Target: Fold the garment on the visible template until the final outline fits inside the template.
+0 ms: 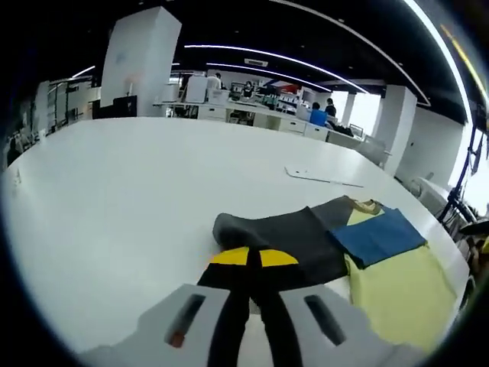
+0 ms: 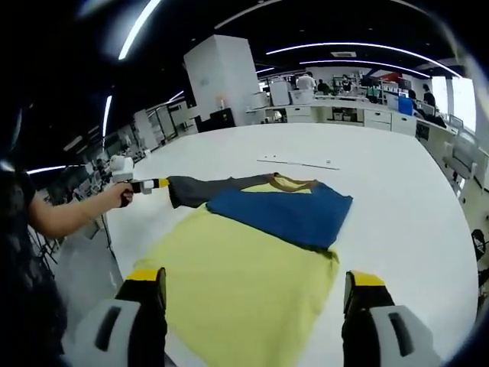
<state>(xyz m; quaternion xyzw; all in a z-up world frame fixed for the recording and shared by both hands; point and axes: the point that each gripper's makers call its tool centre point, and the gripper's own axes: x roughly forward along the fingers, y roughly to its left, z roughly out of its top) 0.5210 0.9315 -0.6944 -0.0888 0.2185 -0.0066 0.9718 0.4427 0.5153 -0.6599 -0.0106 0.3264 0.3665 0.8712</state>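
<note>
A colour-block T-shirt (image 2: 252, 260) lies flat on the white table (image 1: 114, 206), its matte knit fabric in three panels: a broad pale-yellow body, a blue panel (image 2: 286, 214) folded across the yellow near the collar, and a dark grey sleeve (image 2: 202, 189) stretched away from the blue panel toward the table's edge. A tan neckband shows just beyond the blue panel, at the shirt's far end. The yellow body is smooth with a few shallow ripples; the blue panel's edges are straight and meet at a soft corner.

In the left gripper view, the left gripper (image 1: 254, 264) has its yellow-tipped black jaws pressed together on the end of the grey sleeve, the cloth bunching into a rounded fold just past the tips. The right gripper view shows the same gripper from the side, held by a hand (image 2: 122, 195) at the sleeve's end.

The right gripper (image 2: 256, 287) hangs above the yellow body's near hem, its jaws spread wide with nothing between them.

Beyond the shirt's collar, a thin flat white strip (image 2: 298, 162) lies on the table, well apart from the fabric.
</note>
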